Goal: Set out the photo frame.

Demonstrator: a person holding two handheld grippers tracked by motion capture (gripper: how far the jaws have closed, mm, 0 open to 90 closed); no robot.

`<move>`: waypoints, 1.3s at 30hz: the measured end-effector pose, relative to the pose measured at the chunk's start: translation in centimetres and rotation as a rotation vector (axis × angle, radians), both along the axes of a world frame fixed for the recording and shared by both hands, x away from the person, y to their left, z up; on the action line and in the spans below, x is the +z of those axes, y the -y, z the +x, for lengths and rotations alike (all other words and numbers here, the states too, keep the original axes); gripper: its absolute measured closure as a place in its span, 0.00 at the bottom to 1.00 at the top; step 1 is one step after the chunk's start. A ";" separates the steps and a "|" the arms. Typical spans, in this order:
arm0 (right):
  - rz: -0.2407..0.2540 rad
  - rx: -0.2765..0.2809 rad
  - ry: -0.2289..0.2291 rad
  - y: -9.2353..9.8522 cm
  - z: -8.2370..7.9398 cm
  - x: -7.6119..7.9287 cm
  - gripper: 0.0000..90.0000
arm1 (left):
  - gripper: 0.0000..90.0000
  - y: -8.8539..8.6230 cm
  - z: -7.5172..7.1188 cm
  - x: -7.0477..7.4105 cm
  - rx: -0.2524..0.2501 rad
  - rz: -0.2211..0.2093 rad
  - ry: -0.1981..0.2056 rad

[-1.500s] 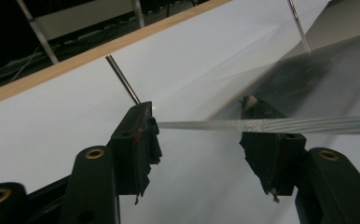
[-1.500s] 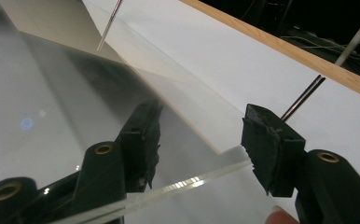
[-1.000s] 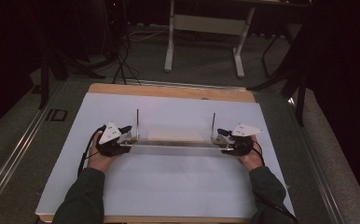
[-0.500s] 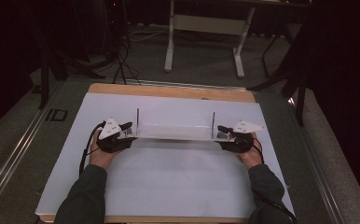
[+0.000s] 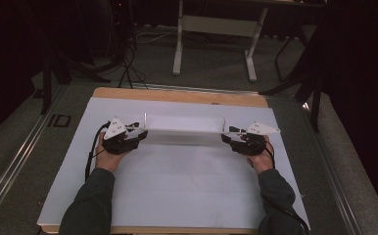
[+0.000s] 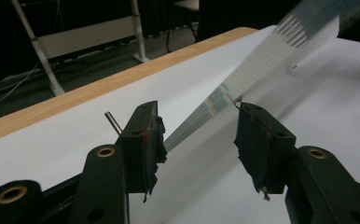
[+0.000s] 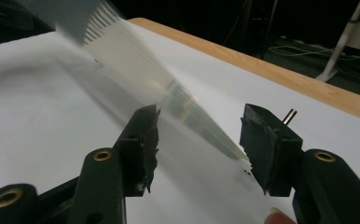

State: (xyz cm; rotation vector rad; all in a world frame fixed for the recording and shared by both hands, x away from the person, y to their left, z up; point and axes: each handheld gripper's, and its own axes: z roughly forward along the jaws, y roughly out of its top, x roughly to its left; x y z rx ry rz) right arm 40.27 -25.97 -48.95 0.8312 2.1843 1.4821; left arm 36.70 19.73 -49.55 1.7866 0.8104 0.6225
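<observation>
Two loose grips, strip [image 5: 184, 132] end inside each: left tongs [image 5: 140, 131] just been closing, right tongs [image 5: 225, 136] wide; strip sideways across bench [image 5: 177, 191].

Count: 1 clear ribbed plastic panel [image 5: 184, 130], long and rectangular. 2 thin dark metal pins [image 5: 145, 119], one upright at each end of it. 2 black two-jaw handheld grippers [image 5: 139, 133]. 1 white sheet-covered wooden table [image 5: 177, 186]. 1 white-framed desk [image 5: 216, 24] behind.
</observation>
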 end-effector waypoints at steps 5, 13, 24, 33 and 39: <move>0.015 -0.016 0.003 -0.1 0.3 0.1 0.51 | 0.55 0.0 0.4 0.2 0.013 -0.014 0.002; 0.040 -0.071 0.014 -0.3 1.1 0.4 0.54 | 0.58 0.2 1.5 0.5 0.057 -0.042 0.017; 0.025 -0.137 0.004 -1.1 2.4 1.2 0.55 | 0.60 0.7 2.9 1.0 0.117 -0.045 0.019; -0.005 -0.182 -0.007 -1.6 3.7 1.7 0.57 | 0.61 1.1 4.4 1.7 0.165 -0.054 -0.019; -0.017 -0.196 -0.025 -1.7 4.4 2.1 0.57 | 0.62 1.2 5.1 2.2 0.165 -0.057 -0.043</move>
